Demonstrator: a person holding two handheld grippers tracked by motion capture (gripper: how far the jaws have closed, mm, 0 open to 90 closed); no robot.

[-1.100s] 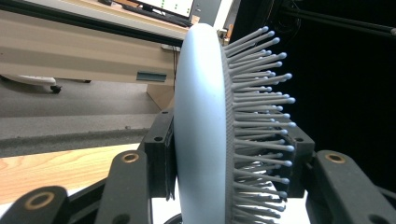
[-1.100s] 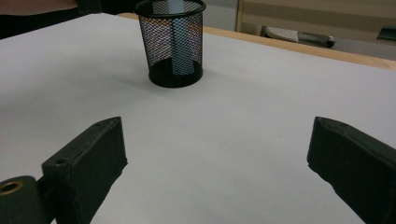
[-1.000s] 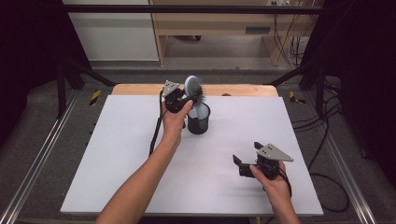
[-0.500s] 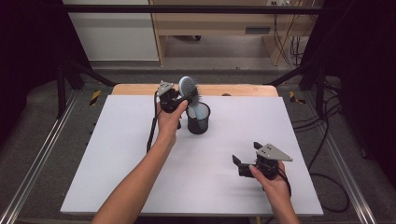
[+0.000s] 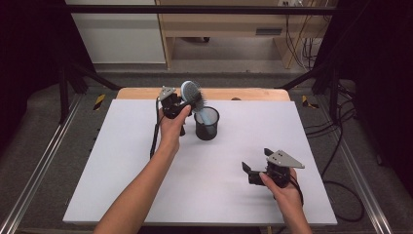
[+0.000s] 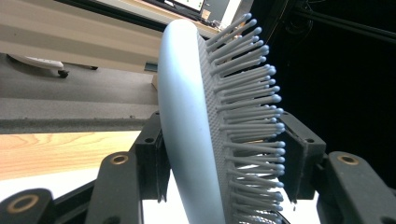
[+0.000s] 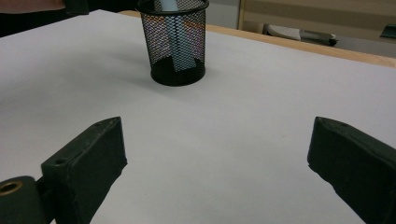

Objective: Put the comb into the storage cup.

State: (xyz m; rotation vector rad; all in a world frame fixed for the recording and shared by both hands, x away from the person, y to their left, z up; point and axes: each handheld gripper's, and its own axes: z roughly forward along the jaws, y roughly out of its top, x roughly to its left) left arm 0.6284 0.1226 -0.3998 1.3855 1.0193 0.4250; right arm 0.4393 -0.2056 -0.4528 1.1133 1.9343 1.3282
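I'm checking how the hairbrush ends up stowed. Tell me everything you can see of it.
The hairbrush is pale blue-grey and looks like smooth plastic, with an oval head and a dense field of ball-tipped bristles on one face. It stands tilted, head up, with its handle down inside the black mesh cup on the white table. The left tongs straddle the head, one jaw by the smooth back, the other at the bristle tips; their jaws have just been opening, and whether the pads still press on it cannot be told.
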